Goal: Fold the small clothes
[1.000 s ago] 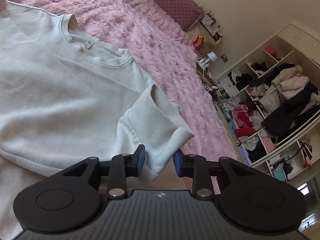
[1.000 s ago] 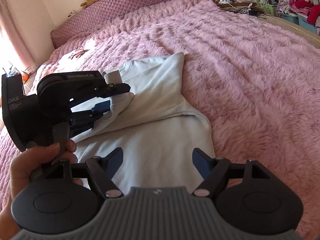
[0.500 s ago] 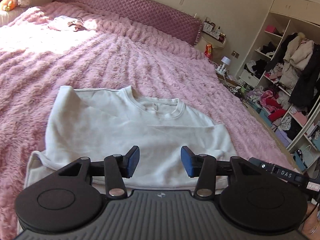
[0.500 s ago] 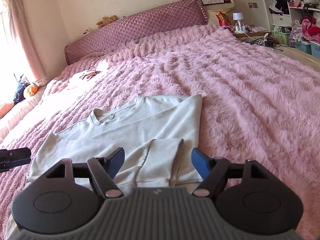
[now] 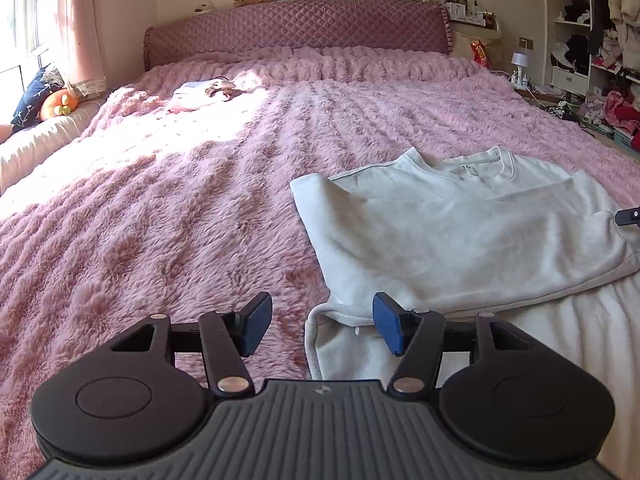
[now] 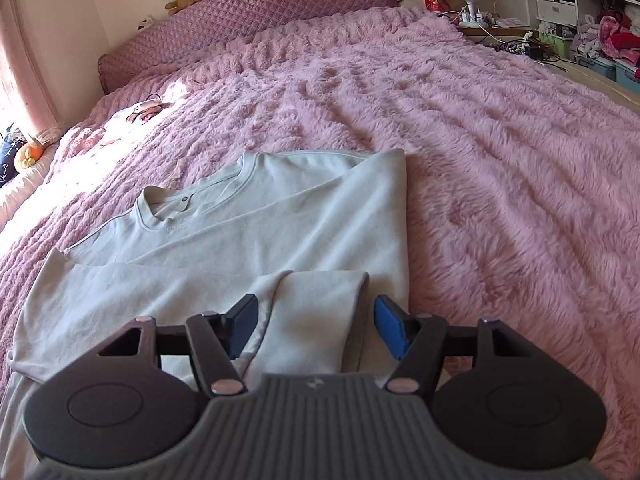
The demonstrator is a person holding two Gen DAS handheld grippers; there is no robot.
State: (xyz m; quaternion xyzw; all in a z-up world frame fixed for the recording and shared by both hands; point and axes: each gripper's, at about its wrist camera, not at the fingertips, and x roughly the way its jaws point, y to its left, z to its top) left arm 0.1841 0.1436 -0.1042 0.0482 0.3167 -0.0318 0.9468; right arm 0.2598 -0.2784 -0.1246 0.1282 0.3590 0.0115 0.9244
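On bed: pale soft sweatshirt (image 6: 256, 240) is lying on fluffy pink blanket (image 6: 500, 160).
Neck label: perhaps round; unreadable.
Left tool (image 5: 322, 328): opening, empty.
Right tool (image 6: 316, 330): narrowing, straddling folded sleeve (image 6: 320, 312) without gripping.

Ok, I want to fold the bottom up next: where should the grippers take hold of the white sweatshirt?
Probably the sweatshirt at its near hem corners, coming in low from the near side. Both sleeves already lie folded across the body, and the hem is the free edge nearest the left gripper and right gripper.
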